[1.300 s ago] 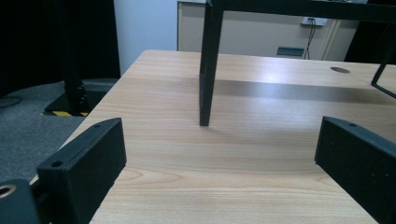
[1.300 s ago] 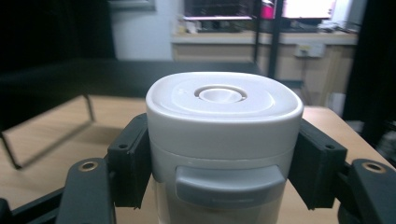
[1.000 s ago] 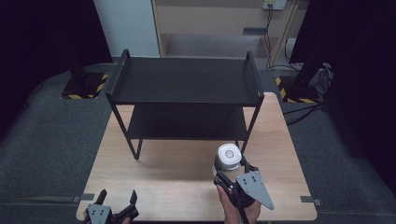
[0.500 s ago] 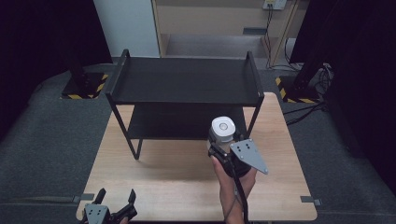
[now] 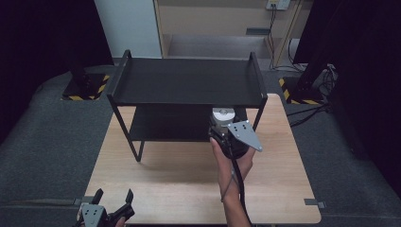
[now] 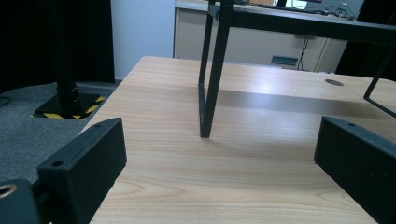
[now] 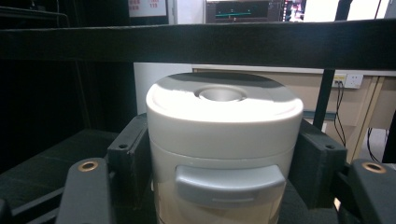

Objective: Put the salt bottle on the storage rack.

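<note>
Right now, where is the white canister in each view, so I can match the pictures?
High view: white canister right of centre, at the front edge of the black shelf rack, held in the right gripper.
Left gripper view: not in it.
Right gripper view: canister at centre, between the jaws.
Shared landmark: the rack.

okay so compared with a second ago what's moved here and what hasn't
The right gripper, shut on the white jar, has carried it forward from the open table to the front edge of the black shelf rack, where the jar now sits under the top shelf, over the lower one. The grip on the jar is unchanged. The left gripper stayed open at the table's near left corner, and the rack has not moved.
</note>
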